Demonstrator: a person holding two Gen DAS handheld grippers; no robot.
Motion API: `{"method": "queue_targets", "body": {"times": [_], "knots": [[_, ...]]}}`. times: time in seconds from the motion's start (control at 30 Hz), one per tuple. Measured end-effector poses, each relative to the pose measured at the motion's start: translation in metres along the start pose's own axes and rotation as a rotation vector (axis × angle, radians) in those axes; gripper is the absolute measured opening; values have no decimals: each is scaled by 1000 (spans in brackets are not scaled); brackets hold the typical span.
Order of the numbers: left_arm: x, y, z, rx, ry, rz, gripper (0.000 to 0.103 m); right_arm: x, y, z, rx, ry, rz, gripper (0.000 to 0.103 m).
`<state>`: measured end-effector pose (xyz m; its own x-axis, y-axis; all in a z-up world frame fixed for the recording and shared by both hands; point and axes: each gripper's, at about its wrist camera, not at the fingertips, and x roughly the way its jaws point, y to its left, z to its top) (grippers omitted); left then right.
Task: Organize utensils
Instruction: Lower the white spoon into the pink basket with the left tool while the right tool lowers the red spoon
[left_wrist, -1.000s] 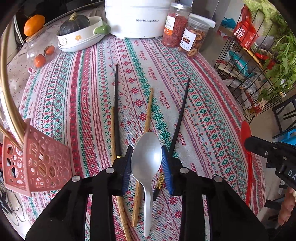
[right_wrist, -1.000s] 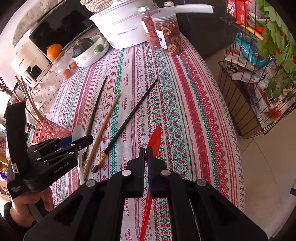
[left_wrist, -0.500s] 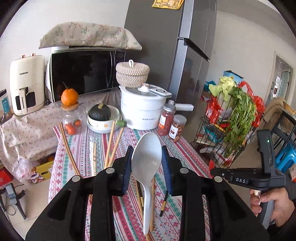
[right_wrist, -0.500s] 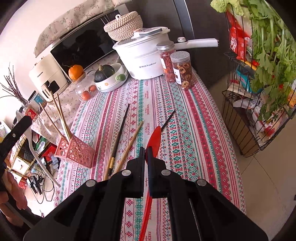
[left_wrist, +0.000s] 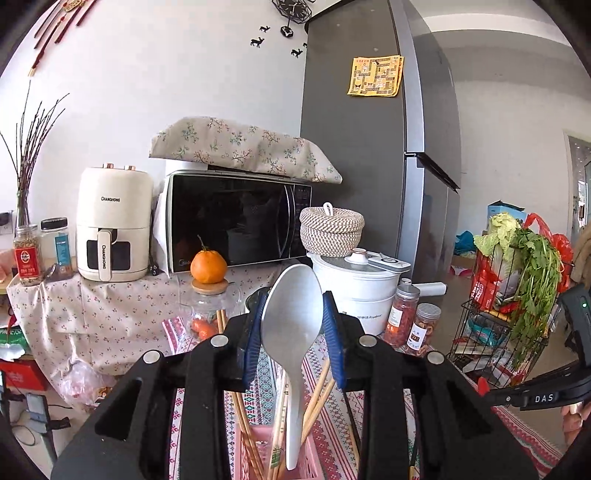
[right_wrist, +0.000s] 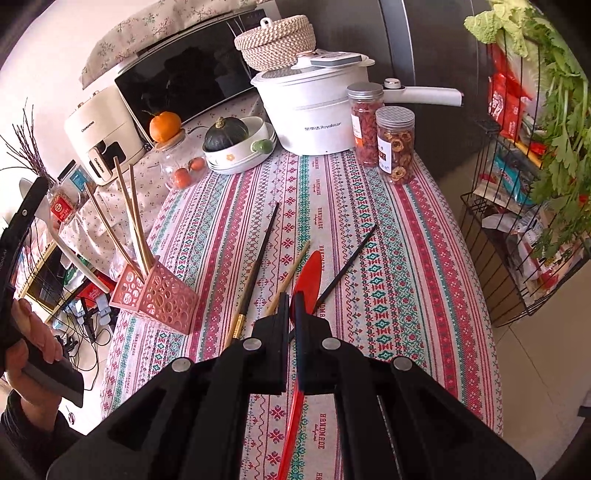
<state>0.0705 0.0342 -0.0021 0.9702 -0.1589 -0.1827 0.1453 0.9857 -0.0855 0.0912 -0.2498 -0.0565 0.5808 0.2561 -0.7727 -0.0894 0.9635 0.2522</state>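
My left gripper is shut on a white spoon, held upright by its bowl, handle end down inside the pink utensil holder among wooden chopsticks. My right gripper is shut on a red spoon, held above the table. In the right wrist view the pink holder stands at the table's left edge with chopsticks in it. A black chopstick, a wooden chopstick and another black chopstick lie on the tablecloth.
A white pot, two jars, a bowl with a squash and a glass jar with an orange on top stand at the table's far end. A wire rack with vegetables stands to the right.
My left gripper has lifted the white spoon off the table, tilted it upright and brought it over the pink holder, handle down inside. My right gripper has risen with the red spoon.
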Motion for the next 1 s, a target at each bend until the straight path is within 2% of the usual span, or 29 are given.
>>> {"method": "queue_targets", "body": {"times": [0.23,0.5,0.53,0.6,0.67,0.73,0.8,0.9,1.0], "knots": [[19,10,-17,8,28,43,29,2,5,2,-7,-8,-1,3],[33,22,-37,-39,125,52,31,-4,13,4,-9,-51,6,3],[35,23,-38,-48,149,45,34,-6,15,4,-7,-62,12,3],[35,23,-38,-48,194,50,52,-11,19,6,-4,-90,24,3],[32,22,-34,-43,242,37,62,-16,25,8,-4,-128,37,3],[25,23,-27,-43,273,42,65,-22,32,11,-4,-167,56,3],[18,28,-18,-71,313,39,83,-27,42,13,-9,-210,73,3],[9,40,-9,-130,393,46,94,-33,59,16,-19,-271,104,3],[3,54,-9,-181,472,70,96,-35,80,17,-34,-322,134,3]]}}
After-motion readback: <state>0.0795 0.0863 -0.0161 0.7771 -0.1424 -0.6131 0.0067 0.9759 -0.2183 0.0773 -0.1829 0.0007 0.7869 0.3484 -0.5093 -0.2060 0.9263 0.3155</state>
